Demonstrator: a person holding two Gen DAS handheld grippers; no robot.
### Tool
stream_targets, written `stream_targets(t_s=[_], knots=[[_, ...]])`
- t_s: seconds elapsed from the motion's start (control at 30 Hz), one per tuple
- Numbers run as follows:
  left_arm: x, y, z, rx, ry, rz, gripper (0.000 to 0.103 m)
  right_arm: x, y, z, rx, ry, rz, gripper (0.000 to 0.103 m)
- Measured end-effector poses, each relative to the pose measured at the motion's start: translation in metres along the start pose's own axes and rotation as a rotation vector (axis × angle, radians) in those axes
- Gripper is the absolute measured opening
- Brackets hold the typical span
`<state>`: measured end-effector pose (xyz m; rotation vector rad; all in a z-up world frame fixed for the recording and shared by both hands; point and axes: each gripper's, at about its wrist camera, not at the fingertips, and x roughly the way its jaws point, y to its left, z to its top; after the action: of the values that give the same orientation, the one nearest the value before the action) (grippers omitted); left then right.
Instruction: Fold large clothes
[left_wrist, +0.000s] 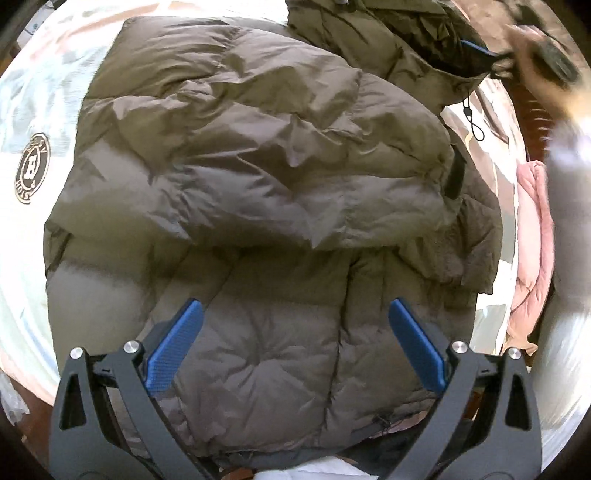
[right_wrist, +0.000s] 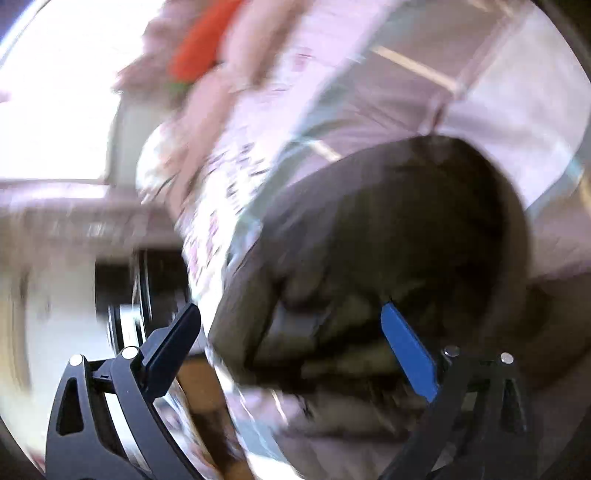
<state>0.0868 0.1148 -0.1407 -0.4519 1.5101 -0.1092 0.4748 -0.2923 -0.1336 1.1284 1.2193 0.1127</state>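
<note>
Below the left wrist camera, an olive-brown puffer jacket (left_wrist: 258, 177) lies spread over a bed (left_wrist: 22, 236) with pale printed bedding; a sleeve or side panel is already laid across the body, which suggests the fold is partly made. The left gripper (left_wrist: 295, 343) hovers just above the jacket's lower quilted panel with its jaws wide apart and nothing between them, probably placed to press or take up the hem next. At the upper right of this view, the hood end of the jacket is bunched, and the blurred right gripper (left_wrist: 546, 62) sits beside it, apparently working at the hood or collar. A pink garment (left_wrist: 532, 251) lies at the bed's right edge, apart from the jacket.

Through the right wrist camera everything is smeared by motion. The right gripper's jaws stand wide open and hold nothing; dark jacket fabric shows beyond and between the fingers, but whether they touch it cannot be told. Pale bedding and something red (right_wrist: 199, 44) blur behind.
</note>
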Motion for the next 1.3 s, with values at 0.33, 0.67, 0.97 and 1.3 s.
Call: stream_targets(t_s=[0.33, 0.67, 0.97, 1.3], knots=[[0.005, 0.011, 0.002, -0.036, 0.017, -0.003, 0.101, -0.011, -0.011, -0.015, -0.067, -0.13, 0.094, 0.008], [-0.036, 0.034, -0.002, -0.171, -0.133, -0.034, 0.101, -0.179, -0.035, -0.196, -0.563, 0.111, 0.319, 0.004], [-0.048, 0.054, -0.001, -0.269, -0.195, -0.004, 0.101, -0.205, -0.144, -0.252, -0.666, 0.126, -0.119, 0.095], [-0.014, 0.024, 0.009, -0.288, -0.126, -0.015, 0.101, -0.17, -0.121, -0.241, -0.257, 0.276, 0.226, 0.095]])
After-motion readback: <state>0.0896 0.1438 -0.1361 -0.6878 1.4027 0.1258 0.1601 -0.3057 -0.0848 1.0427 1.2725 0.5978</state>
